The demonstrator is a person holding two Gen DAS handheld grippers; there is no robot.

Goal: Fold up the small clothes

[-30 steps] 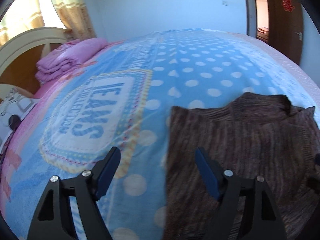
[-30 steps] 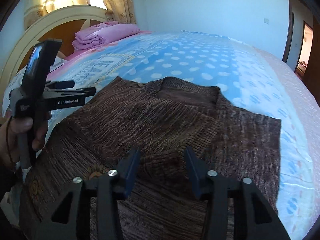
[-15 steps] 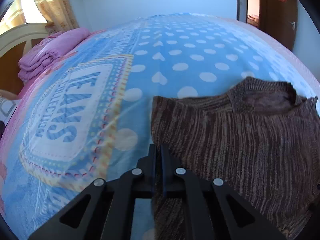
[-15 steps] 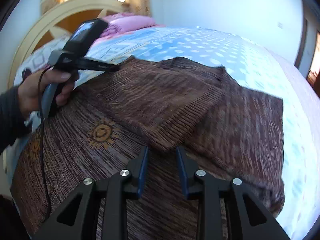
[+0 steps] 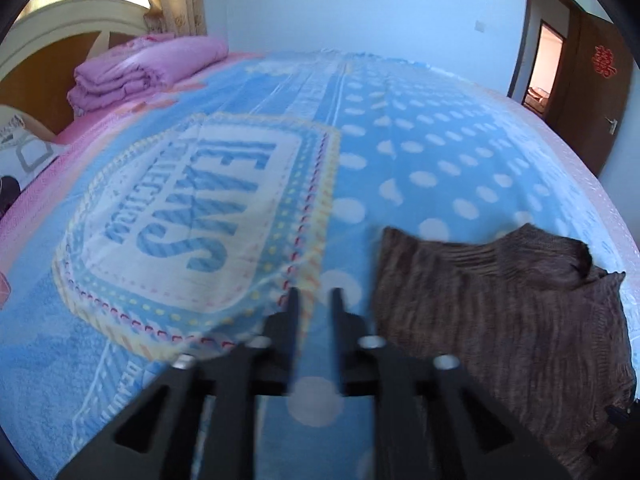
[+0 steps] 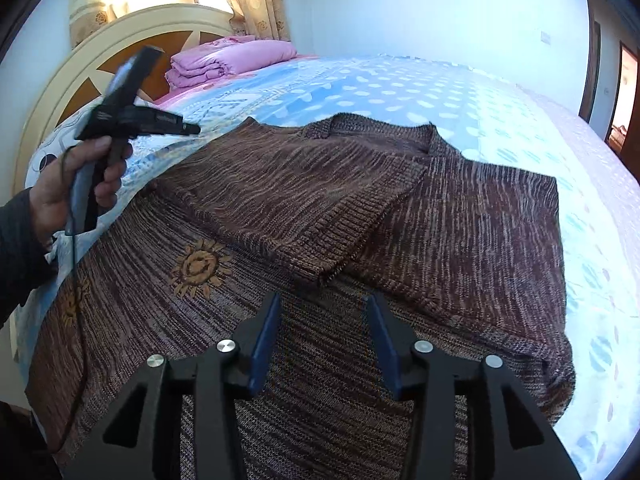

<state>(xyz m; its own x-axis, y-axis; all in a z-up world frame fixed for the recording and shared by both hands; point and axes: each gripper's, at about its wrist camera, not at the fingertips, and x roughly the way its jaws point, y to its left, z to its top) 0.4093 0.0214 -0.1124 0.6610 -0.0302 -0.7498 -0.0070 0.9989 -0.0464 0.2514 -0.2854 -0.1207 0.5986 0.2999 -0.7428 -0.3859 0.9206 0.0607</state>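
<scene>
A brown knitted sweater (image 6: 360, 208) with orange sun motifs lies on the blue bedspread, one sleeve folded across its chest. My right gripper (image 6: 324, 304) is open and empty, just above the sweater's middle near the folded cuff. My left gripper (image 5: 314, 300) is slightly open and empty, lifted above the bedspread to the left of the sweater (image 5: 500, 312). It also shows in the right wrist view (image 6: 188, 128), held in a hand off the sweater's left edge.
The blue dotted bedspread (image 5: 400, 152) covers the bed. A folded pink quilt (image 5: 144, 68) lies by the cream headboard (image 6: 132, 36). A pillow (image 5: 24, 148) sits at the left. An open brown door (image 5: 580, 92) is at the right.
My left gripper, shut at the sweater's edge half a second ago, has parted a little and moved left off the sweater. My right gripper has opened wider.
</scene>
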